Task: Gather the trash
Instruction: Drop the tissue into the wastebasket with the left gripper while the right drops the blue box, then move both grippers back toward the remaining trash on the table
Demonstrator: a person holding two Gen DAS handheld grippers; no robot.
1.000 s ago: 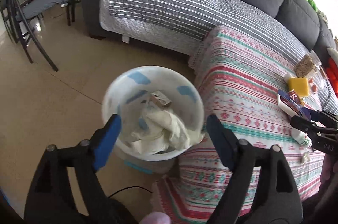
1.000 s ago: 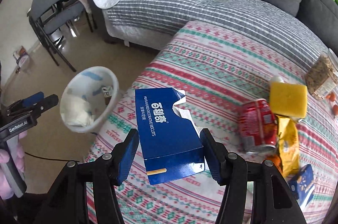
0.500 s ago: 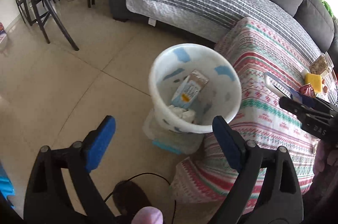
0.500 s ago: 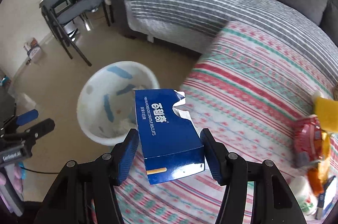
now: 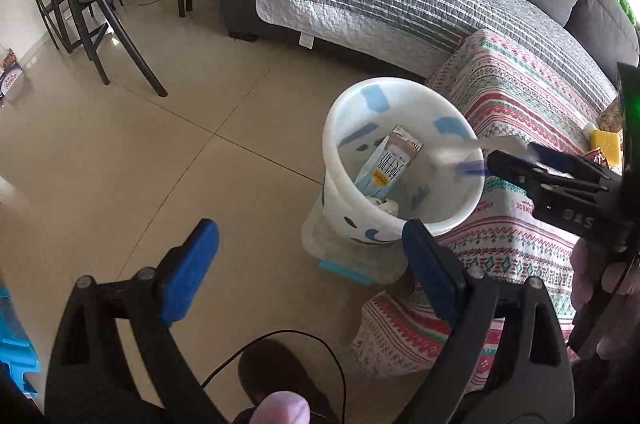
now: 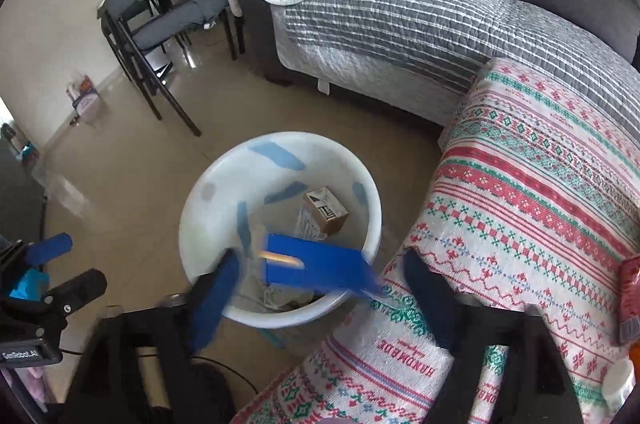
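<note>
- Blue box [image 6: 316, 266] is dropping out of my right gripper [image 6: 320, 288] into the white bin [image 6: 200, 208] beside the table [image 6: 540, 192]; the jaws are opening and no longer pinch it.
- Left gripper [image 5: 308, 264] hangs wide apart, nothing in it.
- Bin already has a small carton [image 5: 386, 166] and crumpled paper.
- Still left, I'd guess: a red can [image 6: 630, 288] at the table's edge. The rest of the tabletop is cut off.

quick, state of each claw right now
left claw: open, empty.
right claw: jaws opening, blue box released, dropping into the white bin.
</note>
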